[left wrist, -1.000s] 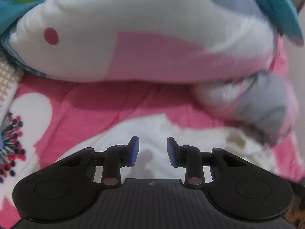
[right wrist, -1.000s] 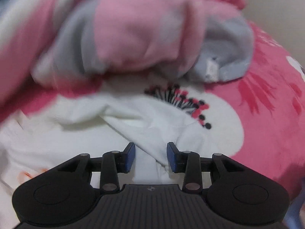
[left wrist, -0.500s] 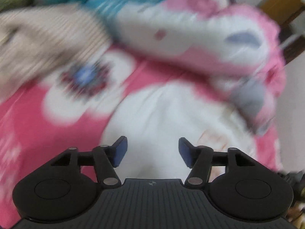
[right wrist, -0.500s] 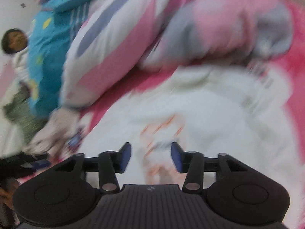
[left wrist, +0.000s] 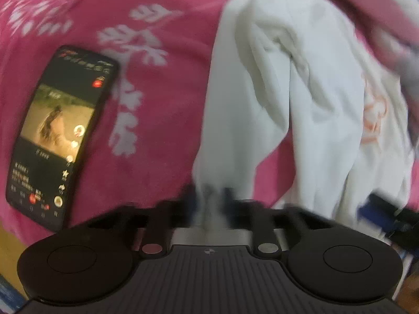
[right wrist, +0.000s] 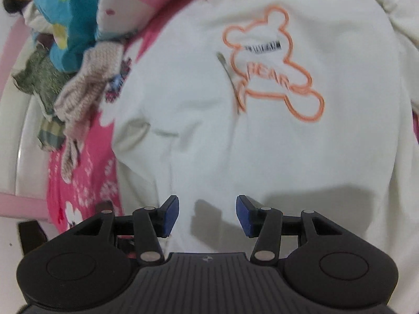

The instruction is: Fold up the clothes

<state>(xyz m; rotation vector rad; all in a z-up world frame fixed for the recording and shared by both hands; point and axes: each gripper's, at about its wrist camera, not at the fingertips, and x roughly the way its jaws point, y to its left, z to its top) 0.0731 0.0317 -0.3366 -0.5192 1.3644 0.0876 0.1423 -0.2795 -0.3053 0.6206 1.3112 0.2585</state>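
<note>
Left tongs pinched tight on a corner of the white top, which runs lengthwise away from them over the pink bed. Right tongs half open, empty, hovering above its bear print. Phone lies left.

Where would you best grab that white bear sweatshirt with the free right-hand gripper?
Probably the white sweatshirt edge nearest the right gripper, coming down from above: its body lies flat, offering little to pinch. The left gripper already pinches an edge.
</note>
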